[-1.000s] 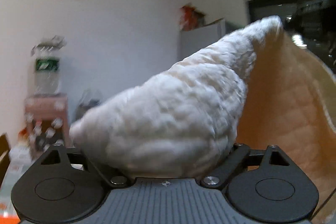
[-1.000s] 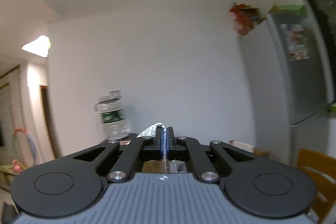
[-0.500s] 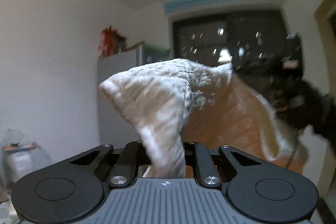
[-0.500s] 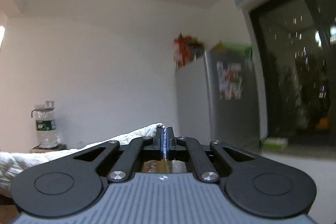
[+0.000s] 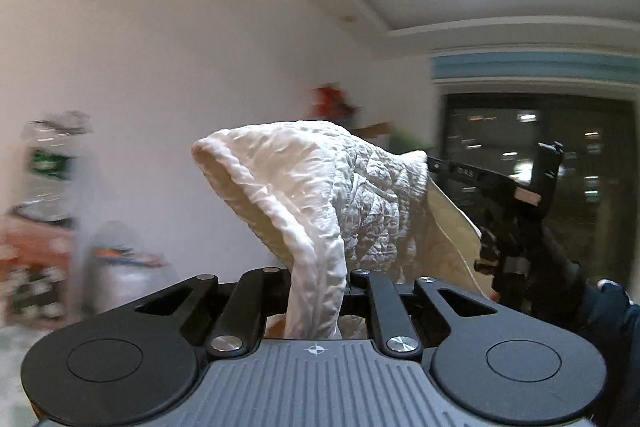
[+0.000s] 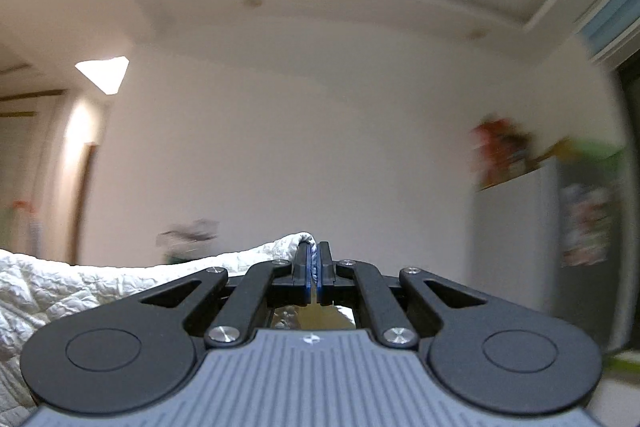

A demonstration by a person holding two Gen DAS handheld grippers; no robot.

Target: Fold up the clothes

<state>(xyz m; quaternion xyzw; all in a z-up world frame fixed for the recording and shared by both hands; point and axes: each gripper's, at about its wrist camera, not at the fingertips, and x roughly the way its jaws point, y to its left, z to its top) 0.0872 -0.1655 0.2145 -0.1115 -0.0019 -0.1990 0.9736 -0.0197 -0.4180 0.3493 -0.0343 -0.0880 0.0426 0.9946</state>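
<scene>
The left tool's (image 5: pixel 316 291) fingertips are buried in the white quilted garment (image 5: pixel 320 195), clamped on its crinkled, corded hem; the right tool (image 6: pixel 314 269) pinches another edge, the puffy fabric stretched aloft between them, tan lining showing; background shelves are blurred

left tool (image 5: pixel 316 291) — black links, silver screws | grey ribbed body | dark sleeve (image 5: pixel 612 327)
</scene>
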